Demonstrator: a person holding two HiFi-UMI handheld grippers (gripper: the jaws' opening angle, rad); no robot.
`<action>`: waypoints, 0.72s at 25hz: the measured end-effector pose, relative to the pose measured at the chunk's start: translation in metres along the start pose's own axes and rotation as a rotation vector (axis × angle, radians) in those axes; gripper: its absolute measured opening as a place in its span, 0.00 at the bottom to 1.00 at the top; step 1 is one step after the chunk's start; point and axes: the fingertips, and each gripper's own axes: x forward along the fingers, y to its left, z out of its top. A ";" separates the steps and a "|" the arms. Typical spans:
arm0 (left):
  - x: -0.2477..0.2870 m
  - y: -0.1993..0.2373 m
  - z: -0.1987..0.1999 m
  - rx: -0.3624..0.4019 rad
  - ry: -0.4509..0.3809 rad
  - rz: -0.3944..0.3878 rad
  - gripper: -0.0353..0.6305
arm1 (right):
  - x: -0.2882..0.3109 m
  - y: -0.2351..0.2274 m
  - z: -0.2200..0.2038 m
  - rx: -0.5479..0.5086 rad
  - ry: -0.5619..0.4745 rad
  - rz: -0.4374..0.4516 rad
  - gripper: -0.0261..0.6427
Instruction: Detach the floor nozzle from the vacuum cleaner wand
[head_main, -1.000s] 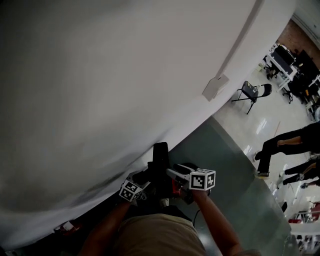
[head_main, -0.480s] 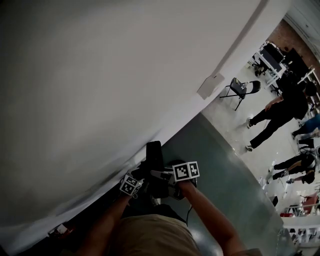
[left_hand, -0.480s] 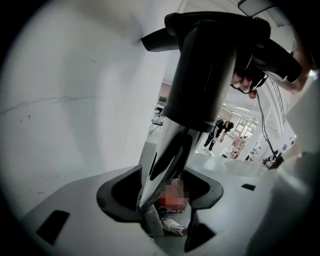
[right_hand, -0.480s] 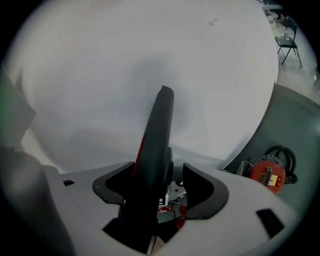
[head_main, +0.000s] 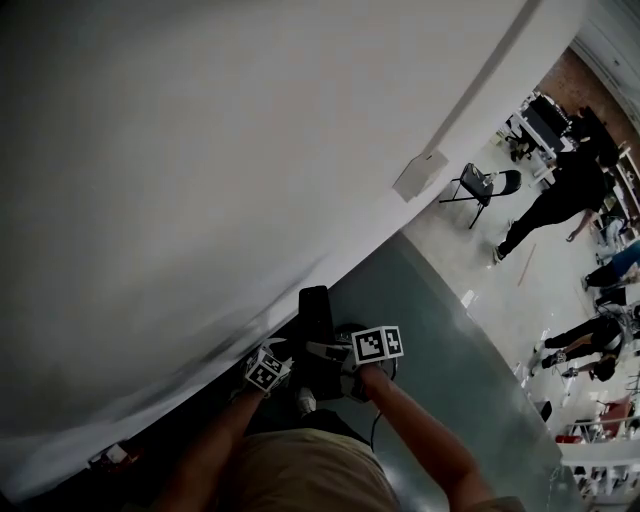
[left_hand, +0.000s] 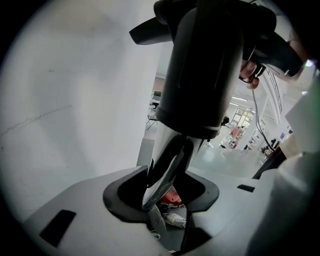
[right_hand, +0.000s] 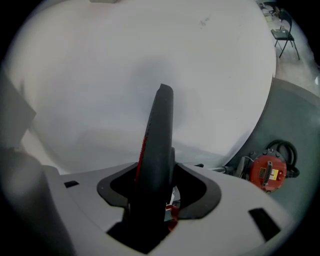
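The vacuum cleaner (head_main: 315, 318) stands as a dark upright shape against the white wall. My left gripper (head_main: 290, 358) is at its left side and my right gripper (head_main: 335, 352) at its right, both close in. In the left gripper view a thick black body (left_hand: 205, 70) looms above, and a silver and black neck (left_hand: 167, 167) runs down between the jaws of the left gripper (left_hand: 167, 192), which are closing. In the right gripper view the black wand (right_hand: 157, 145) with a red stripe stands between the closing jaws of the right gripper (right_hand: 152, 200). A thin gap shows beside it. The floor nozzle is hidden.
A white wall (head_main: 200, 150) fills most of the head view, with a grey-green floor (head_main: 440, 340) below it. A red device with cables (right_hand: 269, 171) lies on the floor at the right. A folding chair (head_main: 485, 185) and a person (head_main: 560, 195) are far off.
Both grippers have sunk a little along the vacuum, and the right one has rolled. A person in the background has walked further off. The head view has shifted slightly.
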 end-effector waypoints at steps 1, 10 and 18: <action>0.000 -0.008 0.003 0.033 0.008 -0.014 0.30 | -0.007 -0.002 -0.003 -0.004 -0.003 0.004 0.39; 0.022 -0.057 0.022 0.232 0.022 -0.052 0.29 | -0.065 -0.016 -0.013 -0.253 0.066 -0.162 0.39; 0.048 -0.075 0.040 0.253 0.006 -0.035 0.29 | -0.105 -0.045 -0.004 -0.235 0.002 -0.100 0.37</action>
